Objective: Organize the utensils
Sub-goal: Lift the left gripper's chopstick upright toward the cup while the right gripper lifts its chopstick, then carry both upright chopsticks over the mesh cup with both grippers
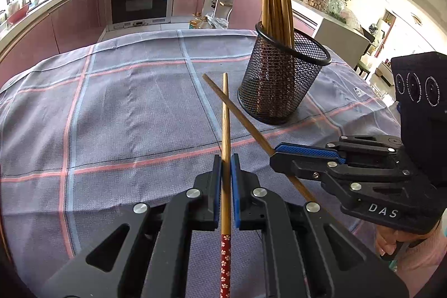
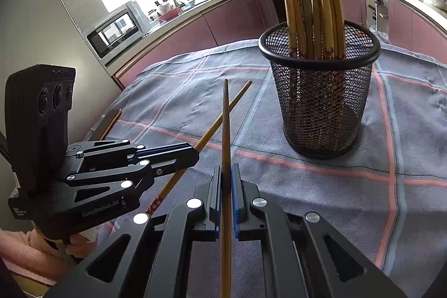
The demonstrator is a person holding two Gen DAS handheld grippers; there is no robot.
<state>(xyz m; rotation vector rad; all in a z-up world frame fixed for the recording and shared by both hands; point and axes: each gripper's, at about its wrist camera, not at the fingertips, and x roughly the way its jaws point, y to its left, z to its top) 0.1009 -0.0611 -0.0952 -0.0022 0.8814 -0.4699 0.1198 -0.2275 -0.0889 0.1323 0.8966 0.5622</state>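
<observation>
Wooden chopstick [image 1: 226, 130] clamped between left gripper [image 1: 226, 158] fingers.

Both tongs are matte black with blue ribbed pads and round silver screws. The right tongs [image 1: 282, 155] carry white "DAS" lettering; the left tongs [image 2: 192, 155] read "GenRobot.AI". Pink fuzzy sleeves [image 2: 19, 247] cover the wrists.
</observation>
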